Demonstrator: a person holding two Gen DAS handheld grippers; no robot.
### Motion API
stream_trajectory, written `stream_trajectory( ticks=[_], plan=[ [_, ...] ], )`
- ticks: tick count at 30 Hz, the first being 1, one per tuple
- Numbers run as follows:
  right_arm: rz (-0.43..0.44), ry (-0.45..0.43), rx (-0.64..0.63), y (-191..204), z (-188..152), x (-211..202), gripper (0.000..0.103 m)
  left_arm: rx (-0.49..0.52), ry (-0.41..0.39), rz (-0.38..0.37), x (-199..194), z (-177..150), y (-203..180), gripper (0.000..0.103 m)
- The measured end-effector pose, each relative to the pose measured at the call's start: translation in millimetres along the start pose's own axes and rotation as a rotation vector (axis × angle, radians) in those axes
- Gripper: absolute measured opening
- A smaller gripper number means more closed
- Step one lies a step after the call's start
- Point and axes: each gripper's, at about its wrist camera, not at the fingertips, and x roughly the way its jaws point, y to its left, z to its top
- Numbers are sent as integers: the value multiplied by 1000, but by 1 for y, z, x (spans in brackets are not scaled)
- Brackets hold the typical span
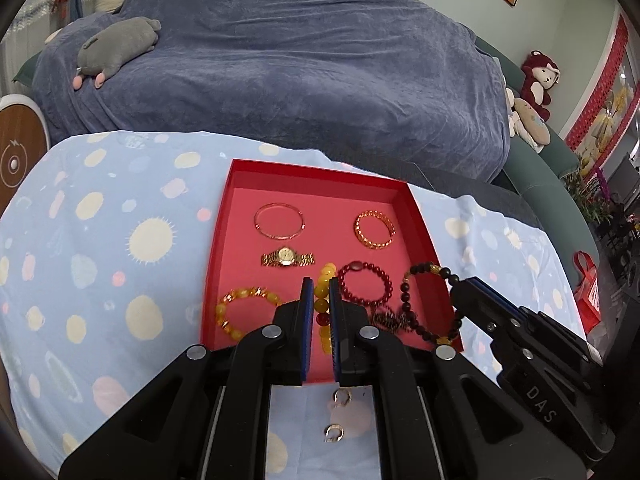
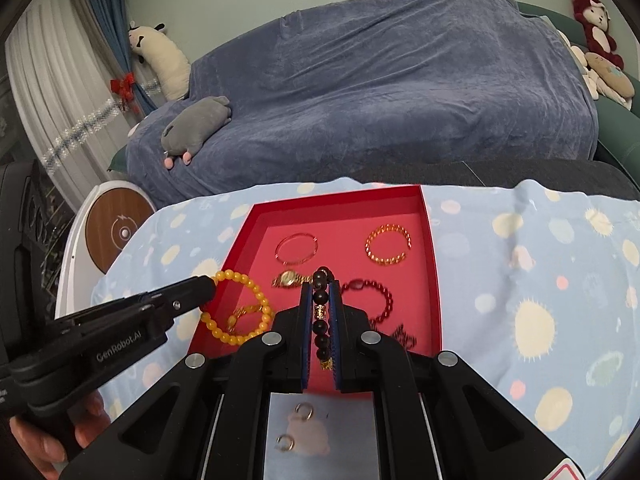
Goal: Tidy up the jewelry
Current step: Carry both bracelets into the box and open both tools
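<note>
A red tray (image 1: 418, 216) (image 2: 432, 256) lies on the spotted blue cloth. My left gripper (image 1: 321, 292) is shut on a yellow bead bracelet (image 1: 325, 276) (image 2: 240, 304) and holds it above the tray's near left part. My right gripper (image 2: 321, 292) is shut on a black bead bracelet (image 2: 322, 300) (image 1: 432, 300), held over the tray's near right part. In the tray lie a thin clear bangle (image 1: 279, 220), a gold chain bangle (image 1: 375, 228), a gold watch (image 1: 287, 258), a dark red bead bracelet (image 1: 366, 284) and an amber bead bracelet (image 1: 244, 308).
Two small rings (image 1: 338, 416) (image 2: 296, 426) lie on the cloth just in front of the tray. A sofa under a blue blanket (image 1: 280, 72) stands behind the table, with a grey plush toy (image 1: 116, 48). A round white stool (image 2: 108, 232) stands at the left.
</note>
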Motion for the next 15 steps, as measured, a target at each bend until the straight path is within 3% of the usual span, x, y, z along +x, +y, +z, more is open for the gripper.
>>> stream_trajectory(
  ticks=[6,15],
  plan=[
    [7,30,42,-11,16,38,7,-4,34,-2,33,10,0,7],
    [-32,88,33,-20,14,80,8,-7,87,39,69,8,6,7]
  ],
)
